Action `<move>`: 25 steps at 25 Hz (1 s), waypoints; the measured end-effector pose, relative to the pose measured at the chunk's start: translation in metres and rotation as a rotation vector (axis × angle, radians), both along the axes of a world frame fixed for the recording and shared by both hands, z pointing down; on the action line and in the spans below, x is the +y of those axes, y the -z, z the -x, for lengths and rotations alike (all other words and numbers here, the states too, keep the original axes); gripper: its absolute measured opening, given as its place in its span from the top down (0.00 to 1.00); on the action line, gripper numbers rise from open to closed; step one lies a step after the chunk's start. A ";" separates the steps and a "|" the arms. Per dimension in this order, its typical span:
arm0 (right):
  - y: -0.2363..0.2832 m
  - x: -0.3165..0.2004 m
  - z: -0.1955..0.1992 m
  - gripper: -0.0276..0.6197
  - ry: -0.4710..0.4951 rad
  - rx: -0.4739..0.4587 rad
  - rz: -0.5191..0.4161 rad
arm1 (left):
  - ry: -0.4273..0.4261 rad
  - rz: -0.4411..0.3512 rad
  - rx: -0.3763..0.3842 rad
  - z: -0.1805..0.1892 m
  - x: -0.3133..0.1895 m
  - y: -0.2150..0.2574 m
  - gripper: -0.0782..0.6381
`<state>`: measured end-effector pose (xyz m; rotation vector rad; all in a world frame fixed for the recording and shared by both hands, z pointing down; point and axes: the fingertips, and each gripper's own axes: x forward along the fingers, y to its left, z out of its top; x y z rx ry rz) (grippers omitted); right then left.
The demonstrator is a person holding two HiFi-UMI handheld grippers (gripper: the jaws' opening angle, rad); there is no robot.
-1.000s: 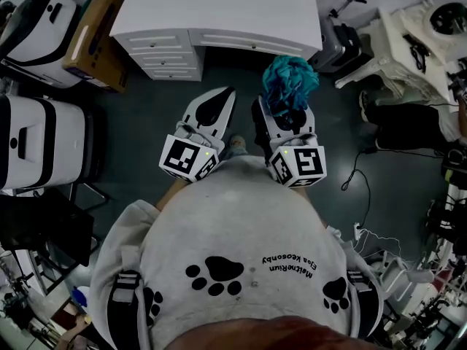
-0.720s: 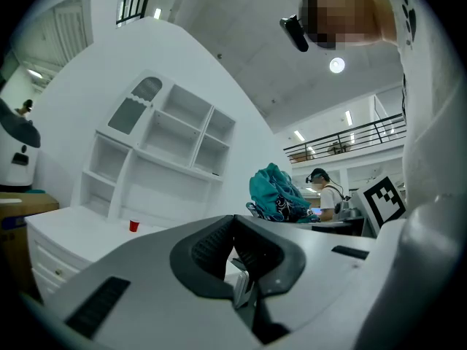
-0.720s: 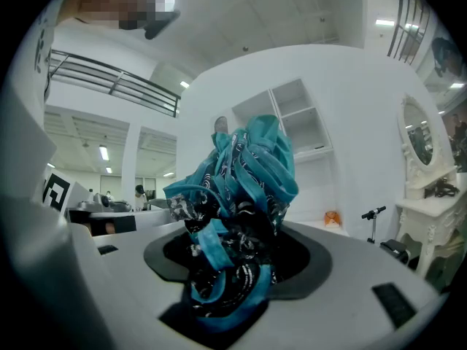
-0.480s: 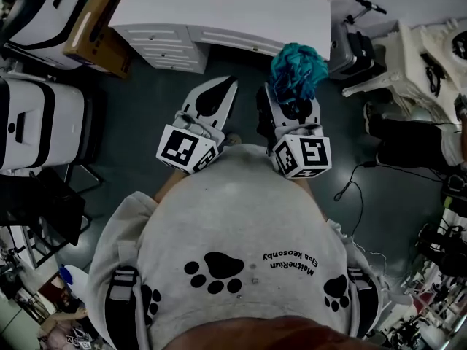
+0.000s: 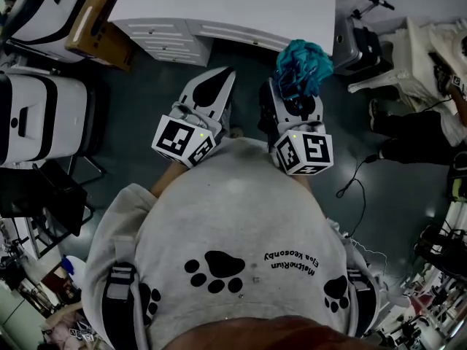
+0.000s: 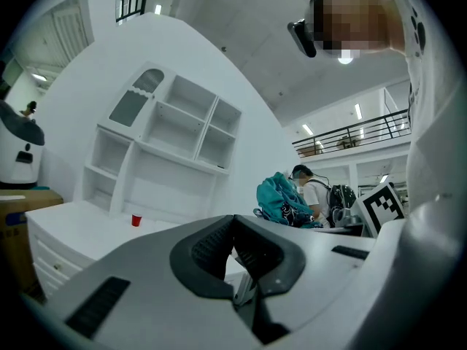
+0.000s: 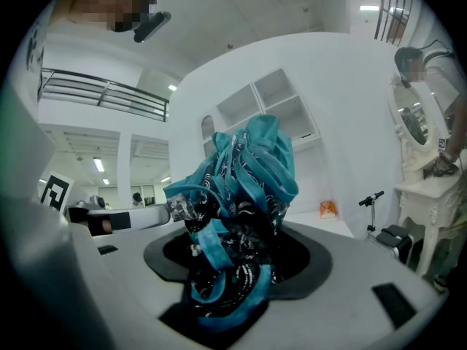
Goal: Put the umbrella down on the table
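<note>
White counter (image 5: 219, 6) ahead of the two hand-held grippers is sitting nearer than a second ago, its front edge now reaching the one teal umbrella (image 5: 303, 63). The right hand-held gripper (image 5: 292, 97) is clenching that bundled umbrella above the floor, short of the counter. The left hand-held gripper (image 5: 221, 82) is carrying nothing, jaws pressed together, with one red cup (image 6: 136, 220) standing beyond it.

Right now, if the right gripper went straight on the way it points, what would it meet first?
Likely the white desk, near its right end, with the teal umbrella in the right gripper touching first; height is unclear.
</note>
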<state>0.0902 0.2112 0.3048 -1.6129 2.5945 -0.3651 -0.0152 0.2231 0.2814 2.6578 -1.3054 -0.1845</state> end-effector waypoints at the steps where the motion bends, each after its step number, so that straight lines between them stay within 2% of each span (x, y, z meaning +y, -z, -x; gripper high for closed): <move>1: 0.001 -0.004 -0.003 0.53 -0.002 -0.001 0.000 | -0.008 0.012 -0.007 -0.004 -0.005 -0.002 0.87; 12: 0.001 -0.037 -0.028 0.53 -0.021 0.006 -0.013 | -0.061 0.008 -0.022 -0.039 -0.047 -0.001 0.87; 20: -0.005 -0.065 -0.033 0.53 -0.053 0.017 -0.004 | -0.115 0.013 -0.026 -0.050 -0.081 -0.008 0.87; 25: -0.010 -0.106 -0.026 0.53 -0.058 0.036 0.015 | -0.119 0.036 -0.015 -0.043 -0.123 -0.015 0.87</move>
